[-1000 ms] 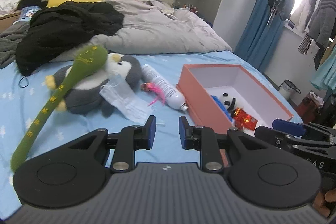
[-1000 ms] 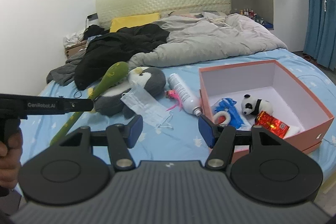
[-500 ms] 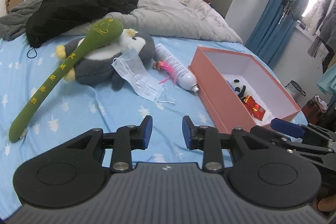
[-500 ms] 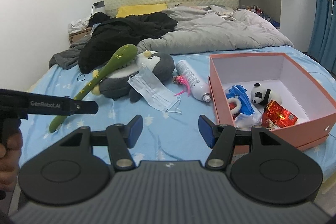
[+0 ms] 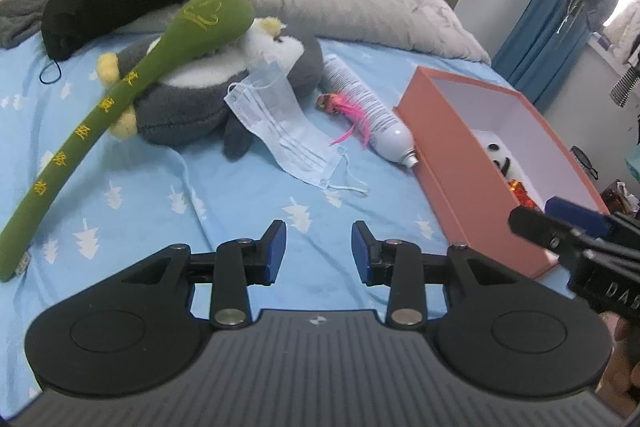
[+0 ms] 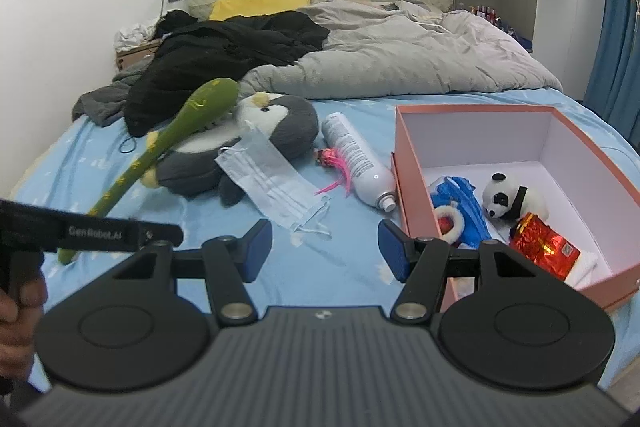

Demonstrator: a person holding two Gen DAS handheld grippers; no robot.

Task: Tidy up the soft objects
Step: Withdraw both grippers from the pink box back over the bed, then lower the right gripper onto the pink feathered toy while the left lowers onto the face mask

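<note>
A grey plush penguin (image 5: 208, 83) (image 6: 276, 131) lies on the blue bed sheet, with a long green plush stick (image 5: 120, 99) (image 6: 176, 131) across it and a blue face mask (image 5: 280, 123) (image 6: 272, 183) draped off it. A pink box (image 5: 452, 163) (image 6: 420, 187) at the right holds a small panda plush (image 6: 508, 195), a blue item (image 6: 460, 203) and a red packet (image 6: 544, 243). My left gripper (image 5: 318, 251) is open and empty above the sheet, short of the mask. My right gripper (image 6: 324, 247) is open and empty, near the box's left wall.
A white spray can (image 5: 368, 111) (image 6: 356, 163) and a pink feather toy (image 5: 348, 115) (image 6: 336, 171) lie between penguin and box. A grey duvet (image 6: 400, 59) and black clothes (image 6: 224, 55) cover the far bed. Blue curtains (image 5: 552, 11) hang right.
My left gripper has opened wider and moved closer to the penguin and mask. My right gripper has drifted forward slightly, staying open.
</note>
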